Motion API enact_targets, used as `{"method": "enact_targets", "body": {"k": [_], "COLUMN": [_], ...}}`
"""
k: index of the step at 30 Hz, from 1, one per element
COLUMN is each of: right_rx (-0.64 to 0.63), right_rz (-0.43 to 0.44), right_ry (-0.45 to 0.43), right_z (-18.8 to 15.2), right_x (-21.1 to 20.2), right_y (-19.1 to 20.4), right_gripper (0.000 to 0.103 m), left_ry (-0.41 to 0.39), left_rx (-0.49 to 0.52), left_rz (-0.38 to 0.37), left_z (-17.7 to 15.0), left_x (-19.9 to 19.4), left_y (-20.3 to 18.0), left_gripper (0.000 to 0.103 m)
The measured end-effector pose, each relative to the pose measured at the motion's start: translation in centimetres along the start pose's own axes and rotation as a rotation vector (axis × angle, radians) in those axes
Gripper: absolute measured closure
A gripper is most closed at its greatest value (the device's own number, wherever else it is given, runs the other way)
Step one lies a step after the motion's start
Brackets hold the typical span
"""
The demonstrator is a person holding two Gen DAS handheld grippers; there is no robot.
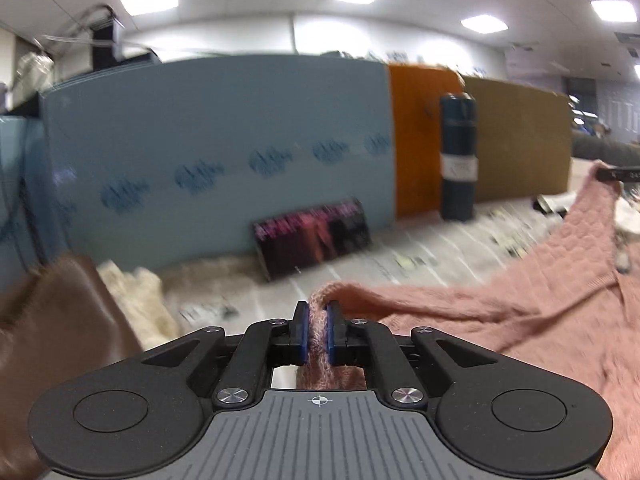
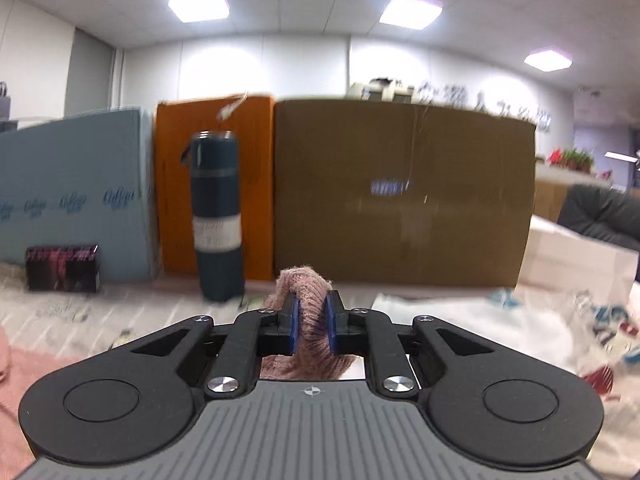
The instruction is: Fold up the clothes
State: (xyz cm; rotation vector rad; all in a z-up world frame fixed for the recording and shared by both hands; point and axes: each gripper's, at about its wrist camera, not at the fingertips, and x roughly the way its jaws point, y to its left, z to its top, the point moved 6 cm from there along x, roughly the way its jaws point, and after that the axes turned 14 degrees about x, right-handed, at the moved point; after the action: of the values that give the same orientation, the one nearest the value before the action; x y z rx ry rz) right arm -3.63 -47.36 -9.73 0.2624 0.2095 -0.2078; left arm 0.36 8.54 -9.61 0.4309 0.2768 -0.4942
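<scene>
A pink knitted sweater (image 1: pixel 520 312) lies spread over the newspaper-covered table on the right of the left wrist view. My left gripper (image 1: pixel 319 330) is shut on a bunched edge of it, the knit squeezed between the blue pads. At the far right of that view the other gripper (image 1: pixel 618 174) holds up another part of the sweater. In the right wrist view my right gripper (image 2: pixel 311 326) is shut on a thick fold of the pink sweater (image 2: pixel 310 312); more of the pink knit lies at the lower left.
A dark teal flask (image 2: pixel 216 216) stands before an orange board (image 2: pixel 248 152), between a blue foam panel (image 1: pixel 220 152) and a brown cardboard box (image 2: pixel 404 192). A dark pink-printed box (image 1: pixel 314 232) leans on the panel. Brown and cream garments (image 1: pixel 60 340) lie left; white printed bags (image 2: pixel 560 320) right.
</scene>
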Motion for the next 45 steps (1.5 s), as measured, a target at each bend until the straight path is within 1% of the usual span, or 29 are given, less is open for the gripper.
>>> {"method": "enact_targets", "body": {"k": [3,4,6,8,9,11,12,13,14,15,17,18,19,20,22,24,28,30,33,36,37,38,39,41,43,44,45], "right_rx": [0.008,0.005,-0.017,-0.050,-0.067,-0.095,-0.100,-0.103,-0.113,-0.121,-0.112,-0.096,-0.085,-0.075,-0.069,-0.048,-0.010,0.004,0.050,0.123,0.130,0.120,0.109,0.087,0.037,0.018,0.000], "right_rz": [-0.021,-0.032,-0.057,-0.093,-0.113,-0.147,-0.160,-0.170,-0.176,-0.181,-0.178,-0.177,-0.181,-0.184,-0.175,-0.140,-0.045,0.008,0.153,0.348,0.400,0.430,0.461,0.520,0.544,0.554,0.564], "right_ry": [-0.009,-0.002,0.037,0.098,0.135,0.194,0.208,0.211,0.196,0.181,0.158,0.143,0.123,0.104,0.075,0.057,0.073,0.091,0.153,0.266,0.307,0.343,0.378,0.449,0.493,0.508,0.522], "right_z": [0.3,0.1,-0.8,-2.2,-3.1,-4.5,-4.9,-5.0,-4.8,-4.7,-4.3,-4.0,-3.7,-3.3,-2.7,-2.3,-2.8,-3.3,-4.7,-6.5,-7.2,-8.0,-8.8,-10.3,-11.8,-12.4,-12.9], "right_x": [1.3,1.9,3.5,5.0,5.7,6.8,7.1,7.2,7.0,6.7,6.1,5.7,5.2,4.7,3.7,2.6,0.5,-0.5,-2.8,-4.8,-5.2,-5.4,-5.7,-6.2,-6.6,-6.8,-7.0], "right_y": [0.2,0.2,0.3,0.1,-0.1,-0.4,-0.5,-0.5,-0.3,-0.2,0.0,0.0,0.0,0.1,0.6,1.3,3.4,4.6,6.9,10.0,11.1,12.2,13.4,15.6,17.1,17.6,18.0], "right_gripper": [0.091,0.091,0.091,0.091,0.091,0.090,0.086,0.084,0.075,0.064,0.055,0.050,0.048,0.046,0.042,0.036,0.035,0.035,0.035,0.037,0.038,0.042,0.046,0.051,0.053,0.058,0.068], "left_ry": [0.003,0.022,0.086,0.173,0.207,0.239,0.255,0.259,0.248,0.233,0.197,0.178,0.157,0.135,0.098,0.066,0.063,0.023,-0.023,-0.032,-0.028,-0.021,-0.011,0.004,0.016,0.022,0.028], "left_rx": [0.033,0.039,0.041,0.055,0.064,0.084,0.094,0.098,0.096,0.092,0.077,0.068,0.059,0.054,0.056,0.079,0.123,0.116,0.120,0.158,0.174,0.180,0.179,0.154,0.127,0.114,0.102], "left_rz": [0.069,0.082,0.080,0.052,0.042,0.043,0.043,0.049,0.061,0.073,0.093,0.100,0.098,0.087,0.053,0.012,-0.041,-0.107,-0.199,-0.251,-0.257,-0.254,-0.247,-0.232,-0.210,-0.198,-0.186], "left_z": [0.6,0.4,-0.4,-1.5,-2.0,-2.7,-3.0,-3.0,-2.9,-2.6,-2.2,-2.0,-1.7,-1.3,-0.4,0.7,1.6,1.9,1.9,1.1,0.7,0.2,-0.2,-1.0,-1.6,-2.0,-2.3], "left_x": [1.0,1.6,3.3,5.0,5.6,6.2,6.6,6.6,6.4,6.1,5.2,4.8,4.3,4.0,3.5,3.2,3.7,2.4,-0.1,-2.6,-3.3,-3.8,-4.2,-4.9,-5.4,-5.7,-5.9], "left_y": [1.2,1.6,2.0,1.8,1.6,1.3,1.1,1.1,1.3,1.5,1.9,2.0,2.0,1.9,1.0,-0.4,-2.8,-3.8,-5.5,-7.6,-8.2,-8.6,-8.8,-8.8,-8.5,-8.3,-8.1], "left_gripper": [0.096,0.096,0.095,0.092,0.088,0.087,0.083,0.078,0.072,0.061,0.047,0.046,0.045,0.041,0.027,0.024,0.024,0.024,0.024,0.024,0.024,0.024,0.024,0.024,0.023,0.023,0.023]}}
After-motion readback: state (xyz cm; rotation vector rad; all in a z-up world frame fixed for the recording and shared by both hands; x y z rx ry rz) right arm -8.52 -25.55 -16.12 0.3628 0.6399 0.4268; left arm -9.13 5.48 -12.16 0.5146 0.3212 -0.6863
